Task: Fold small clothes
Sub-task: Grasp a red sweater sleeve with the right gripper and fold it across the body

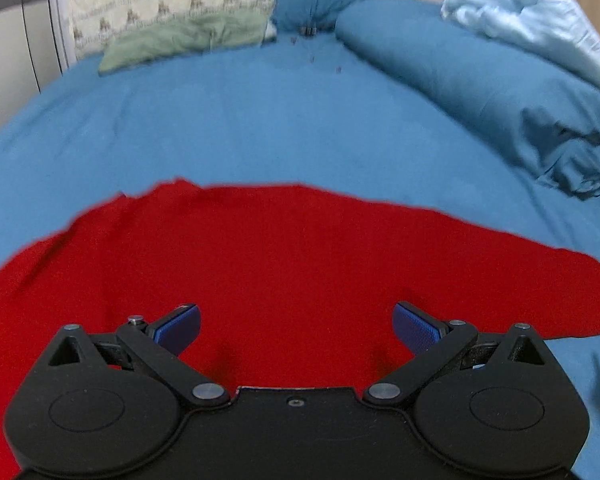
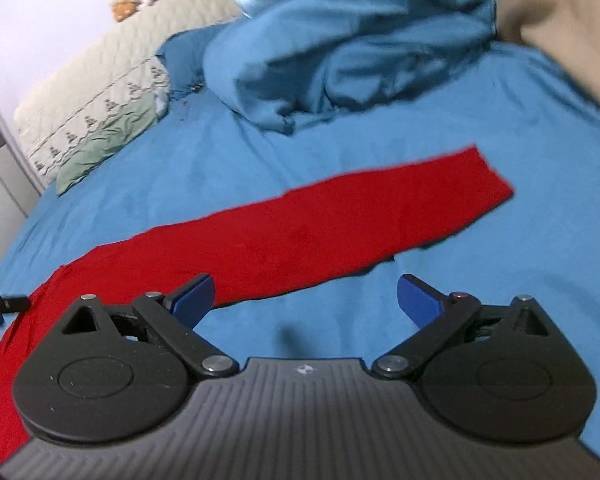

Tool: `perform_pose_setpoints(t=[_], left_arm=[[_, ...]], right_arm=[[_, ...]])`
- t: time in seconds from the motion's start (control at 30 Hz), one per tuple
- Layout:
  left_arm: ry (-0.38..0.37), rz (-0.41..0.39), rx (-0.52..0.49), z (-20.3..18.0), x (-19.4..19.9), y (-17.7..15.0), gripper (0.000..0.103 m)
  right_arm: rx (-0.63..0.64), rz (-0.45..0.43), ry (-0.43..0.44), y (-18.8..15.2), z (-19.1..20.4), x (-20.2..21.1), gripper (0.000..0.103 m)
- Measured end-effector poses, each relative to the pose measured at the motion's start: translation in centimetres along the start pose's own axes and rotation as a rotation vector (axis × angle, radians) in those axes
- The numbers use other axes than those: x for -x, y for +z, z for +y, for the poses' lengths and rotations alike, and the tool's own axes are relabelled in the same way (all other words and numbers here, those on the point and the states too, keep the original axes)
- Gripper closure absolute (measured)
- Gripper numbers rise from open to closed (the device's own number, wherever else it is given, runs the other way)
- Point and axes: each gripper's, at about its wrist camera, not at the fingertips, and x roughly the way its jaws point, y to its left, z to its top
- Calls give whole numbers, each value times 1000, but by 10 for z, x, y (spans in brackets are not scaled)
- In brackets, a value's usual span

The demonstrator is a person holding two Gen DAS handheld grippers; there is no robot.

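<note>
Beneath left gripper (image 1: 296, 328), red garment (image 1: 284, 256)

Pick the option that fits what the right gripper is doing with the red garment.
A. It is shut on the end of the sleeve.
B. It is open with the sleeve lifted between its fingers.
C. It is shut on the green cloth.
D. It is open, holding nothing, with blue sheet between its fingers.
D: the right gripper has its fingers spread wide over bare bed sheet, and the red garment lies flat just beyond them, unheld.

No readable text, labels, numbers or brand names appear anywhere in either view.
</note>
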Motion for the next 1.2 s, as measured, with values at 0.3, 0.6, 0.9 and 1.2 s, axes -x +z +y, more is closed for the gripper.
perform_pose_setpoints(t=[0.3, 0.6, 0.9, 1.2], left_arm=[[23, 102, 2, 5, -68, -4, 0], [-27, 217, 19, 17, -93, 19, 0], [-11, 148, -59, 50, -54, 19, 0], [151, 31, -11, 178, 6, -29, 0]], right_arm=[[-121, -42, -13, 1, -20, -66, 20], [-67, -60, -131, 35, -13, -86, 73], [169, -145, 113, 105, 115, -61, 83], [521, 99, 553, -8, 341, -105, 83]])
